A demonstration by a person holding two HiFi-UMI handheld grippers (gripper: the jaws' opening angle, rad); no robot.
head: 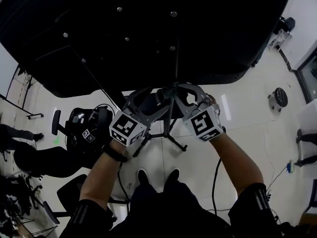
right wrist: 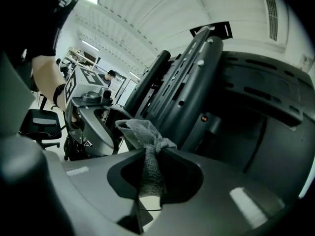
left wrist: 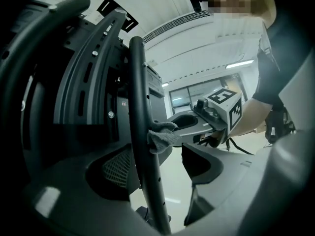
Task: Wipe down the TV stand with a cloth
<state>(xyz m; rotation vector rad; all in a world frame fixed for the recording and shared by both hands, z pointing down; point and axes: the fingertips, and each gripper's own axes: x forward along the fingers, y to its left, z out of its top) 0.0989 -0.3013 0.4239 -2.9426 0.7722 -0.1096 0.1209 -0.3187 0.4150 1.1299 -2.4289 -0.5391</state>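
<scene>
My right gripper (right wrist: 156, 151) pinches a grey towelling cloth (right wrist: 140, 132) against the black tubular post (left wrist: 139, 92) at 12 o'clock, left gripper (left wrist: 165, 163) agape astride it; snagging could strip the cloth.

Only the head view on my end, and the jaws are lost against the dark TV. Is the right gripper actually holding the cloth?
Observer: Yes, the right gripper is shut on the grey cloth.
Operator: Is the cloth on the stand?
Observer: It sits against the stand's black pole.
Operator: And the other one?
Observer: The left gripper is open, with the pole running between its jaws.
</scene>
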